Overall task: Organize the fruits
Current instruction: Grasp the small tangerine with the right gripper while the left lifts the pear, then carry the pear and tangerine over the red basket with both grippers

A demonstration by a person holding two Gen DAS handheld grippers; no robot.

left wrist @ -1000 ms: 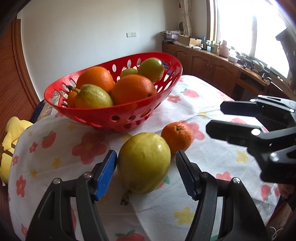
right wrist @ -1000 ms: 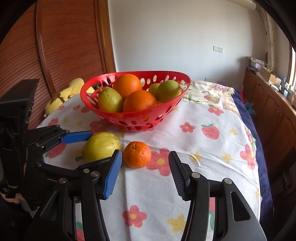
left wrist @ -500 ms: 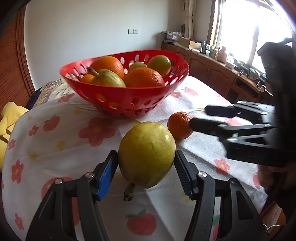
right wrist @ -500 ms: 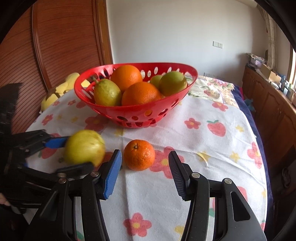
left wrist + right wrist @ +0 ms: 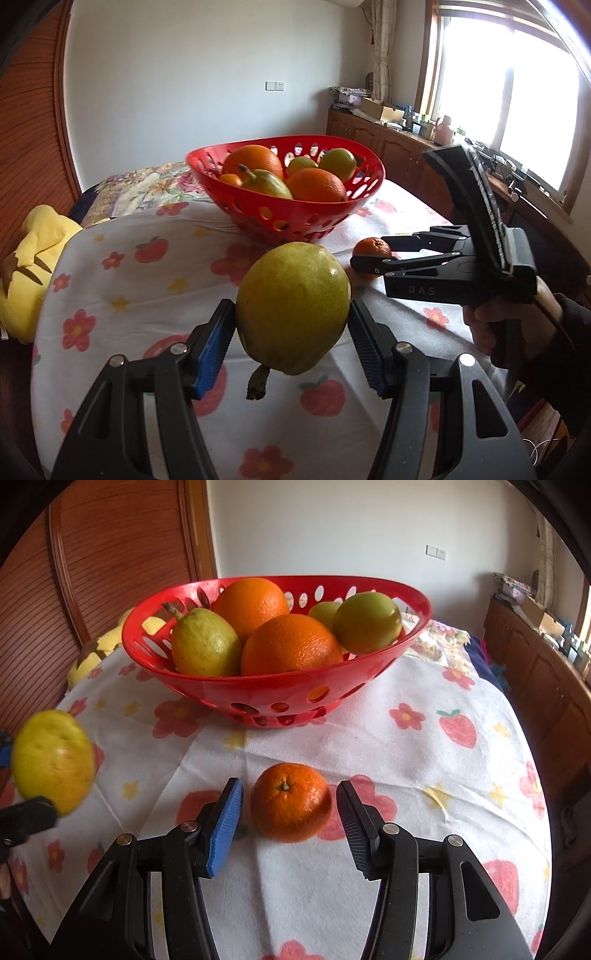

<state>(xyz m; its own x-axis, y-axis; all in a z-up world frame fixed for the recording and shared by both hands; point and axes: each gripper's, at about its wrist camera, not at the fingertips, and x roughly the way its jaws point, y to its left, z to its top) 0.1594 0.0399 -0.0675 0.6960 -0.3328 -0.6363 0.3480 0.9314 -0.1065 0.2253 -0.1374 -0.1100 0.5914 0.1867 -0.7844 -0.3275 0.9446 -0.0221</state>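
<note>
My left gripper is shut on a yellow-green pear and holds it lifted above the flowered cloth; the pear also shows at the left edge of the right wrist view. My right gripper is open, its pads on either side of a small mandarin that rests on the cloth, not touching it. In the left wrist view the mandarin sits between the right gripper's fingers. A red perforated basket behind holds two oranges, a pear and green fruits.
The table carries a white cloth with flowers and strawberries. A yellow plush toy lies at the table's left edge. Wooden panelling stands to the left, wooden cabinets and a window to the right.
My left gripper has closed on the pear and lifted it up and back from the cloth. My right gripper has moved forward so its pads flank the mandarin.
</note>
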